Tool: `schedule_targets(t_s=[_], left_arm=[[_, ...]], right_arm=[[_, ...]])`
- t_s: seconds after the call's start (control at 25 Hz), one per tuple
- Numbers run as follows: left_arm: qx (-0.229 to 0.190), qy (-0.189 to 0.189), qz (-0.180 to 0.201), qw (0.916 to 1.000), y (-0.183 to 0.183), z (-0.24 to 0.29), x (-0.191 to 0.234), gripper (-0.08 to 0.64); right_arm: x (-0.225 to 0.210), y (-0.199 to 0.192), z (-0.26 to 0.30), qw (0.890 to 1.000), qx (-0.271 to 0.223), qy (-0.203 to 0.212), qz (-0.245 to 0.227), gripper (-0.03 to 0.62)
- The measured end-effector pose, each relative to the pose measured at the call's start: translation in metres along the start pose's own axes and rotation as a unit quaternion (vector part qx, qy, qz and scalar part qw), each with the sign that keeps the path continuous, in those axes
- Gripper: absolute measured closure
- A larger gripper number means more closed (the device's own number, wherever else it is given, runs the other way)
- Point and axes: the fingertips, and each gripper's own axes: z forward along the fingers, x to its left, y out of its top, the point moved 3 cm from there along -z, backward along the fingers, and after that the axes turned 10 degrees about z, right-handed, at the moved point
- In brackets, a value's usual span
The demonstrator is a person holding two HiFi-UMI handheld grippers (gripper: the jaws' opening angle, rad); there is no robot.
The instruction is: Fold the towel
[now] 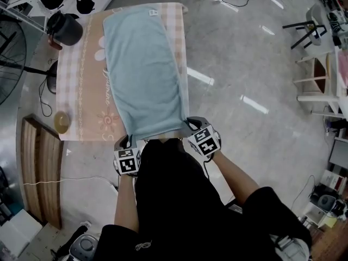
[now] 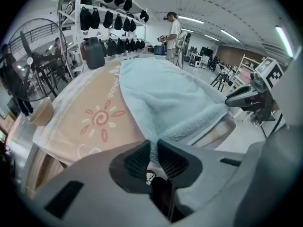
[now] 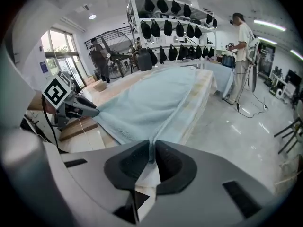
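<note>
Pale blue towel (image 1: 142, 69) lying flat along the table (image 1: 81, 75), long axis running straight away from the person; left gripper (image 2: 151, 156) and right gripper (image 3: 152, 157) each clamped on one near corner, apparently just past the table's near edge, both equally near.

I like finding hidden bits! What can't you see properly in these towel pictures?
Head view: the tag on the towel has print too small to read.
Head view: the bowl is too small to show any contents.
Head view: the person's dark top covers part of the table's near edge.
Both gripper views: each pinched towel corner disappears between the fingers of the left gripper and right gripper.
</note>
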Motion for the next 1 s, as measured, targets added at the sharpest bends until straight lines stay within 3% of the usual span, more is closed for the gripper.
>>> schedule_targets(t_s=[0.28, 0.52, 0.8, 1.0], left_arm=[[-0.024, 0.001, -0.018, 0.9996, -0.009, -0.016, 0.0, 0.514], [-0.027, -0.024, -0.012, 0.9993, -0.01, -0.041, 0.005, 0.514], [-0.061, -0.044, -0.008, 0.9971, 0.005, -0.075, 0.027, 0.514], [-0.087, -0.054, 0.003, 0.9947, 0.035, -0.085, 0.053, 0.515]], right_arm=[[0.009, -0.007, -0.009, 1.0, 0.005, 0.023, 0.019, 0.551], [0.029, -0.009, -0.029, 0.999, -0.003, 0.019, 0.03, 0.551], [0.053, 0.01, -0.048, 0.998, -0.03, 0.004, 0.047, 0.551], [0.062, 0.042, -0.054, 0.997, -0.054, -0.02, 0.051, 0.551]])
